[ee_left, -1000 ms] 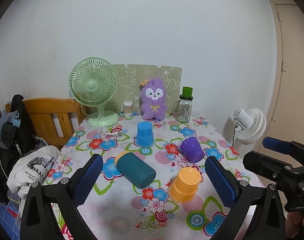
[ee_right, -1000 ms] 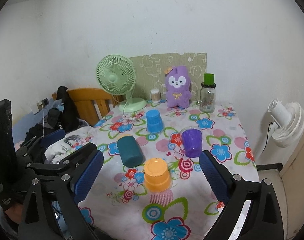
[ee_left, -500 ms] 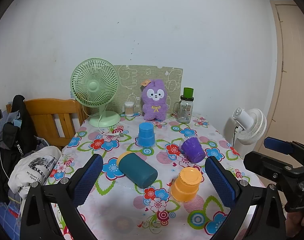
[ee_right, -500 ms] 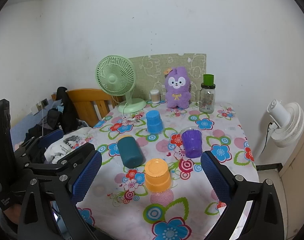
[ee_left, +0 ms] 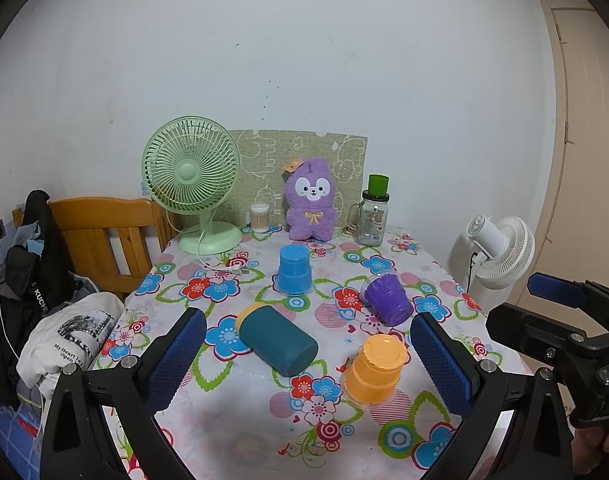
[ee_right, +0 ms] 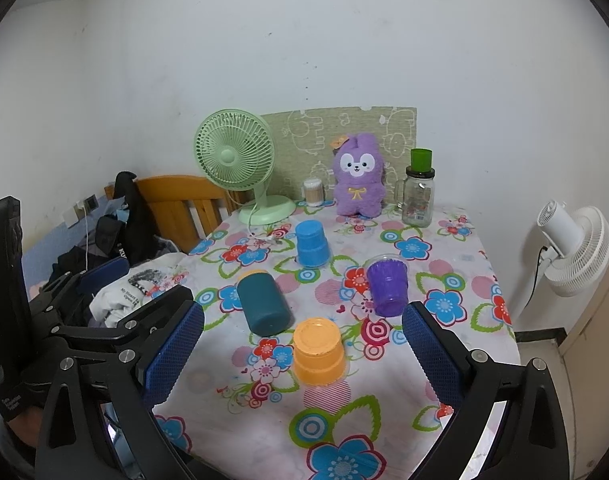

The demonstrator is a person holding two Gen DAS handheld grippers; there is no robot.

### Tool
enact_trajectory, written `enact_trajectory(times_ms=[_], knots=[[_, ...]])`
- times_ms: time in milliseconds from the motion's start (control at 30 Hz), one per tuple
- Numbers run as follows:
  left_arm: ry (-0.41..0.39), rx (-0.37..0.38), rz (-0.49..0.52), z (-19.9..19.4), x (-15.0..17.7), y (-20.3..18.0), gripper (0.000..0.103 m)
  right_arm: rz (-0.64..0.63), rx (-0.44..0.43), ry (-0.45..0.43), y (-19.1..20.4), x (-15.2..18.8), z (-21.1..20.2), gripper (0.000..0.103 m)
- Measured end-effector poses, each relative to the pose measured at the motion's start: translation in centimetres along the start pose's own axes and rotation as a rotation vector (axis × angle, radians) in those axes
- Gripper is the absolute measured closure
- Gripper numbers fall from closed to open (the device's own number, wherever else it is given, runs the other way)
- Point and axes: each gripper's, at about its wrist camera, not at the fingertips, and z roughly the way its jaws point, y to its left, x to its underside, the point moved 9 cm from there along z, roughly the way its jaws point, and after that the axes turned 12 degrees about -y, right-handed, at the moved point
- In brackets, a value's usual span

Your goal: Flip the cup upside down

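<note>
Several cups sit on a flowered tablecloth. A teal cup lies on its side. An orange cup and a blue cup stand upside down. A purple cup stands upright with its mouth up. My left gripper is open and empty, above the table's near edge in front of the teal and orange cups. My right gripper is open and empty, with the orange cup showing between its fingers.
A green desk fan, a purple plush toy, a glass jar with a green lid and a cotton-swab tub stand along the back. A wooden chair with clothes is left. A white fan stands right.
Both grippers have drifted slightly, so the table shifts a little in both views. The cups have not moved and both grippers stay open.
</note>
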Motion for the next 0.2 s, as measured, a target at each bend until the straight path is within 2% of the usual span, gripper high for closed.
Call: enact_trajectory(times_ms=[200], knots=[[-0.004, 0.002, 0.010, -0.05, -0.05, 0.23, 0.000, 0.000, -0.001, 0.000, 0.13, 0.03, 0.15, 0.003]])
